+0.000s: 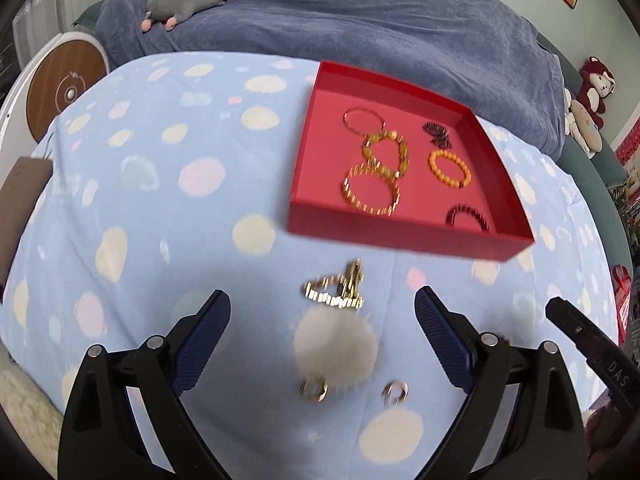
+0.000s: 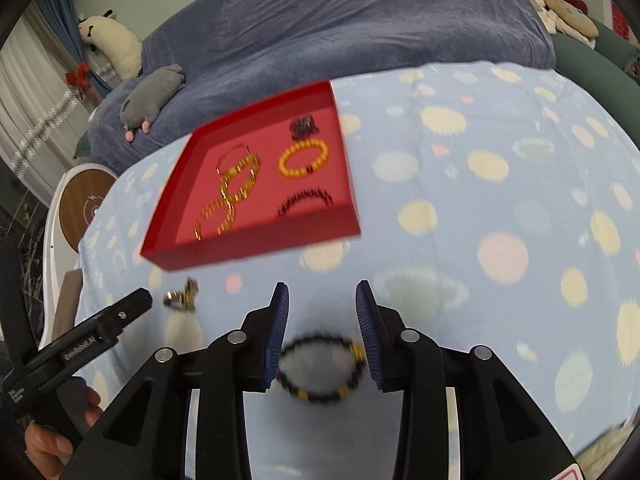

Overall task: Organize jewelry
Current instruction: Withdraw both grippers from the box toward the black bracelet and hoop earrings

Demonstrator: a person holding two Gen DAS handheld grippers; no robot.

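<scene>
The open red cardboard tray (image 1: 404, 236) holds several bracelets. Just in front of it, the left gripper (image 1: 322, 312) gapes wide over a gold chain bracelet (image 1: 334, 290). The right gripper (image 2: 322, 300) stands partly open around a dark bead bracelet (image 2: 320, 368), pads not touching

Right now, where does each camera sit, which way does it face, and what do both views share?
Left wrist: on the left gripper, jaws open, tilted down at a gold bracelet and two rings.
Right wrist: on the right gripper, jaws open around a dark bead bracelet; a hand shows.
Shared: the red tray on the dotted cloth.
</scene>
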